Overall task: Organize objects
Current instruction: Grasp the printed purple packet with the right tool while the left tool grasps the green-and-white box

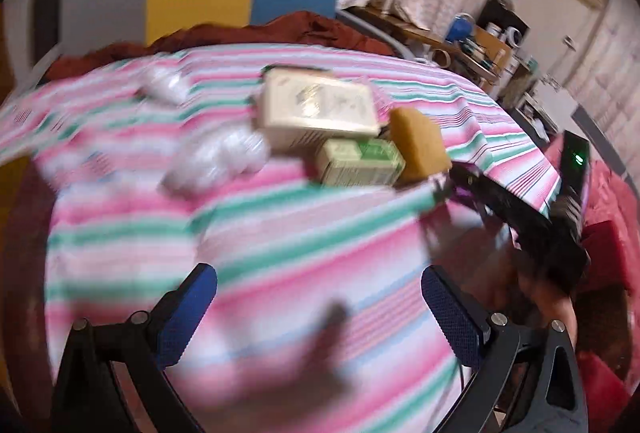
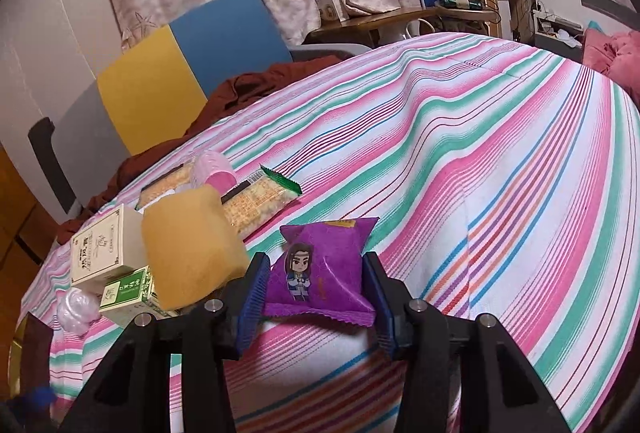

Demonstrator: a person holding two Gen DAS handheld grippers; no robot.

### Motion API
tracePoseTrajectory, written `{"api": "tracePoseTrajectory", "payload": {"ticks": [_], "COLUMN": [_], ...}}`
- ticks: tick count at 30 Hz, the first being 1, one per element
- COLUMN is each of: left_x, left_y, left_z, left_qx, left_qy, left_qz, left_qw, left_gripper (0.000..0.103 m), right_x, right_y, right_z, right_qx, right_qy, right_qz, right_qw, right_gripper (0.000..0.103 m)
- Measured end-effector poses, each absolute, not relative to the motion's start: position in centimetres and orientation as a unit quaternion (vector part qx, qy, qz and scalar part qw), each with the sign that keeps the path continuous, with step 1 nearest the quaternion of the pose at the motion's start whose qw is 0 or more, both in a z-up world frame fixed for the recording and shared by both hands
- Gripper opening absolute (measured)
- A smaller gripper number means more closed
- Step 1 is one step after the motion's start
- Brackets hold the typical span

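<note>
A purple snack packet with a cartoon figure lies on the striped cloth. My right gripper is closing on it, and both blue pads press its sides. To its left are a yellow sponge, a cream box, a green box and a cracker packet. The left wrist view is blurred. There my left gripper stands wide open over bare cloth, short of the cream box, green box and sponge. The right gripper shows at the right.
Clear crinkled plastic bags lie left of the boxes. A pink cup sits behind the sponge. A blue and yellow chair with brown fabric stands beyond the table. A cluttered desk and pink bedding are at the right.
</note>
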State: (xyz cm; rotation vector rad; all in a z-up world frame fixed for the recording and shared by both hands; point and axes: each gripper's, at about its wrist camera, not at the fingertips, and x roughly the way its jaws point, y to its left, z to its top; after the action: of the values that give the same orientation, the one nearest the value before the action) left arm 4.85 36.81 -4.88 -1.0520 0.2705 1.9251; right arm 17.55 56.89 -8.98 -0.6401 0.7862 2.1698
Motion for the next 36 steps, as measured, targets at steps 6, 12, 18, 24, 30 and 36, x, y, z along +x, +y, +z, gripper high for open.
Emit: {"api": "tracePoseTrajectory", "payload": {"ticks": [6,12,18,24,30,36], "left_x": [2.7,0.9,4.3,4.9,4.5,5.3], "left_y": [43.0,46.4,45.6,44.6,47.0,49.6], "left_z": [-5.6,-6.7,-6.2,-5.0,-5.5,-7.5], "left_qx": [-0.397,-0.419,-0.431,-0.376,-0.347,-0.329], "left_qy": [0.144,0.144,0.164,0.188,0.222,0.273], "left_qz": [0.761,0.703,0.603,0.678,0.711,0.684], "left_qw": [0.492,0.556,0.651,0.604,0.57,0.591], "left_gripper": [0.103,0.103,0.103,0.103,0.102,0.07], "right_x": [17.6,17.8,18.0,18.0,18.1,18.1], "right_y": [57.0,57.2,57.4,57.4,57.3,57.3], "right_z": [-9.2,-9.3,-9.4,-9.5,-9.5,-9.5], "right_qx": [-0.239,-0.234,-0.229,-0.226,-0.223,-0.223], "right_qy": [0.312,0.315,0.322,0.324,0.327,0.327], "right_qz": [0.846,0.847,0.848,0.848,0.849,0.849], "right_qw": [0.361,0.358,0.354,0.352,0.351,0.351], "right_gripper": [0.048,0.048,0.048,0.048,0.048,0.048]}}
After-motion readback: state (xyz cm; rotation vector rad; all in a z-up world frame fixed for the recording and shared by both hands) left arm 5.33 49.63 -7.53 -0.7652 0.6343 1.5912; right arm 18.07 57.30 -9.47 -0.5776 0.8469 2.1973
